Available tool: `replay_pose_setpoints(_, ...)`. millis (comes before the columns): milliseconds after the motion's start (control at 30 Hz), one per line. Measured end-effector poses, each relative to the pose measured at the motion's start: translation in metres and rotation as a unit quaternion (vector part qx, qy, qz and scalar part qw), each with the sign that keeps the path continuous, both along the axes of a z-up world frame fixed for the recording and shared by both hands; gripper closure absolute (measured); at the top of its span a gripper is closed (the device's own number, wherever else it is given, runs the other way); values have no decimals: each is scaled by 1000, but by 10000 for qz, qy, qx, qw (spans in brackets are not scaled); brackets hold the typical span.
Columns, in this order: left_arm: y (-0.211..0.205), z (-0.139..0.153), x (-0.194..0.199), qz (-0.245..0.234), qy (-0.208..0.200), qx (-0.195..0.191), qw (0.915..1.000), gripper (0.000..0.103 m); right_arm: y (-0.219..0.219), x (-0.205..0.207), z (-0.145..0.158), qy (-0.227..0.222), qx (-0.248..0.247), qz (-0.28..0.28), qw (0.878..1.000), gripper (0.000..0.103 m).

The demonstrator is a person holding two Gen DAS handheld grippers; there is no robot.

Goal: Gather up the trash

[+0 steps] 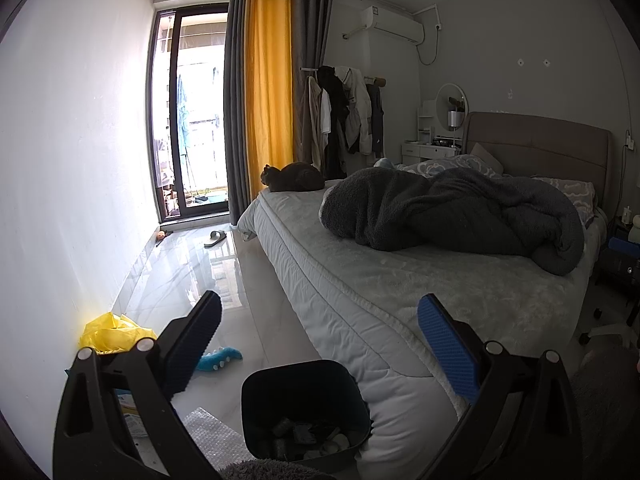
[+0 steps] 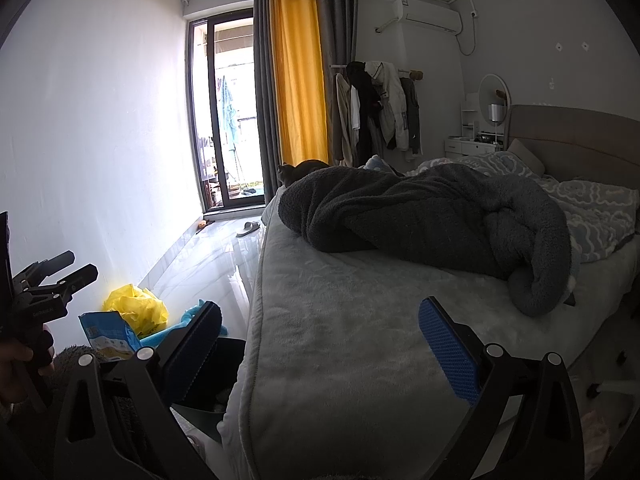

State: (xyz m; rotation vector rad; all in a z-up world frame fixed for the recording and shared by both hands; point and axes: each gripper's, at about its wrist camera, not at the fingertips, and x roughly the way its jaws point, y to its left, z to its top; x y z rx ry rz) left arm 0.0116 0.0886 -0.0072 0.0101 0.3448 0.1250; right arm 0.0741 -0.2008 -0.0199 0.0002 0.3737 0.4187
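Left gripper: jaws spread wide, empty, above the dark bin on the floor against the bed. Right gripper: likewise wide and empty, over the bed edge. Yellow bag and blue packet lie by the wall.

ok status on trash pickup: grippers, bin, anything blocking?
Left gripper open, empty; right gripper open, empty. Bin on floor beside bed, some trash already inside. Yellow bag and blue packet loose by wall. Nothing blocking bin.
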Motion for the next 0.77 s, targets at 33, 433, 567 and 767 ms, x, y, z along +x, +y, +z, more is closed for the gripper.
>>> replay_pose_setpoints(33, 0, 0, 0, 0, 0, -1, 10000, 3, 0, 0, 0, -1, 0, 2, 10000, 3)
replay_pose_setpoints(433, 0, 0, 0, -3, 1, 1, 10000, 3, 0, 0, 1, -2, -6, 4, 10000, 3)
replay_pose_setpoints(567, 0, 0, 0, -1, 6, 4, 10000, 3, -1, 1, 0, -4, -5, 6, 10000, 3)
replay_pose_setpoints(767, 0, 0, 0, 6, 11, -7, 10000, 3, -1, 1, 0, -2, -7, 9, 10000, 3)
